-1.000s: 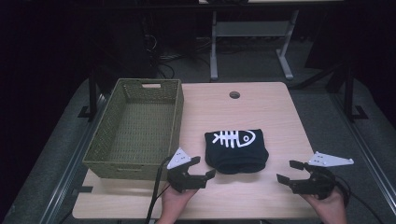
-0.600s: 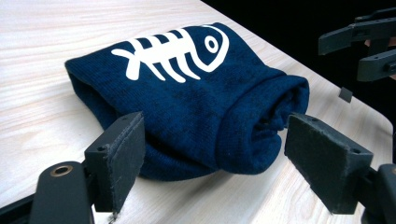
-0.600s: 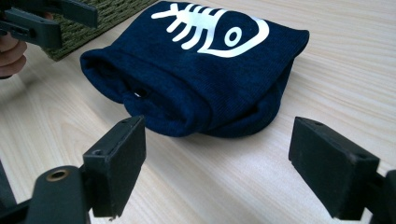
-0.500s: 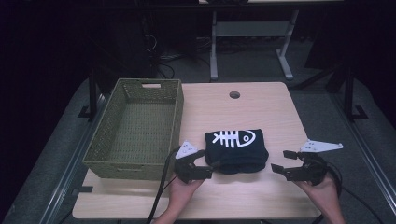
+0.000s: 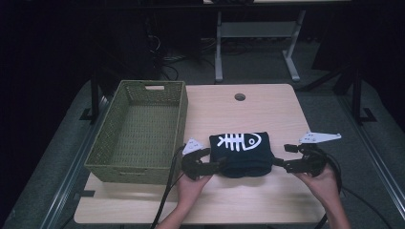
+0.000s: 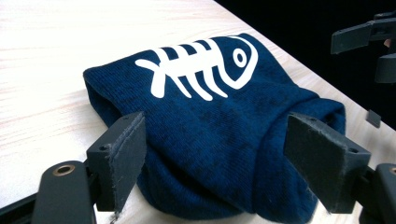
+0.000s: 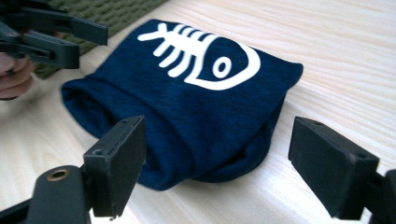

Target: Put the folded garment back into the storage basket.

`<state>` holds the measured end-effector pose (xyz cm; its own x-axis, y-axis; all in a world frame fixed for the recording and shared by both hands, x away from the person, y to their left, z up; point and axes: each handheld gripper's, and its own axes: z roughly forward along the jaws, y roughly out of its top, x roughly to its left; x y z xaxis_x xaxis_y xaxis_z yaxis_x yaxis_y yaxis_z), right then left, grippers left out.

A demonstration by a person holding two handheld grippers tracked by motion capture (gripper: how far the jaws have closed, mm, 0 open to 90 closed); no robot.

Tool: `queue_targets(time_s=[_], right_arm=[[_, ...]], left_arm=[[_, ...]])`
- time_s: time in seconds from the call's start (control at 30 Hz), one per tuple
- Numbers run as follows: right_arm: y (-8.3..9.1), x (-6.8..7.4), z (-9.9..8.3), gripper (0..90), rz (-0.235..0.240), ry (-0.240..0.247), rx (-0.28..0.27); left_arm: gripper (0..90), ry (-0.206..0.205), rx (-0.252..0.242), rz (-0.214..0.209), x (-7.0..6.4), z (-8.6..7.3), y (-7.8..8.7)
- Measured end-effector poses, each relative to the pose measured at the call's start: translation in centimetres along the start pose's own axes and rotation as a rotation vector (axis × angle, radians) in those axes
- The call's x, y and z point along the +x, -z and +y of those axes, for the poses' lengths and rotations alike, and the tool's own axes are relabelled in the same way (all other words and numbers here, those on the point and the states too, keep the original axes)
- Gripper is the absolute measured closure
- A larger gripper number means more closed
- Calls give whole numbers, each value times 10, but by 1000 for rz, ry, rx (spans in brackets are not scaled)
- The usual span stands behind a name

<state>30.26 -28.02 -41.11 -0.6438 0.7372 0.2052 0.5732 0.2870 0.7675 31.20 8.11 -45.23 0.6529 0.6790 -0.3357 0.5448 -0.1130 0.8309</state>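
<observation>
The left gripper (image 5: 206, 163) and right gripper (image 5: 282, 156) flank the folded navy cloth (image 5: 242, 153). Both stand spread wide. Each one's jaws straddle a corner of the cloth without pinching it.

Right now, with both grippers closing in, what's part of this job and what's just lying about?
In the job:
folded navy cloth
left gripper, open at its left end
right gripper, open at its right end
likely the green basket, empty beside it

Lying about:
white-legged desk behind
cables on floor
</observation>
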Motion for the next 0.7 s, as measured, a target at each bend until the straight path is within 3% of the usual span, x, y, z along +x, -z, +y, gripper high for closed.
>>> queue_targets(time_s=[0.17,0.33,0.43,0.7], right_arm=[[-9,-5,8,187,-11,1,19],[-24,-15,11,201,-22,-42,51],[-32,-21,9,208,-25,-62,66],[-53,-31,7,251,-36,-86,122]], left_arm=[[214,23,3,22,2,4,-7],[225,32,26,62,4,4,-16],[226,60,49,86,7,4,-23],[236,115,103,91,11,2,-31]])
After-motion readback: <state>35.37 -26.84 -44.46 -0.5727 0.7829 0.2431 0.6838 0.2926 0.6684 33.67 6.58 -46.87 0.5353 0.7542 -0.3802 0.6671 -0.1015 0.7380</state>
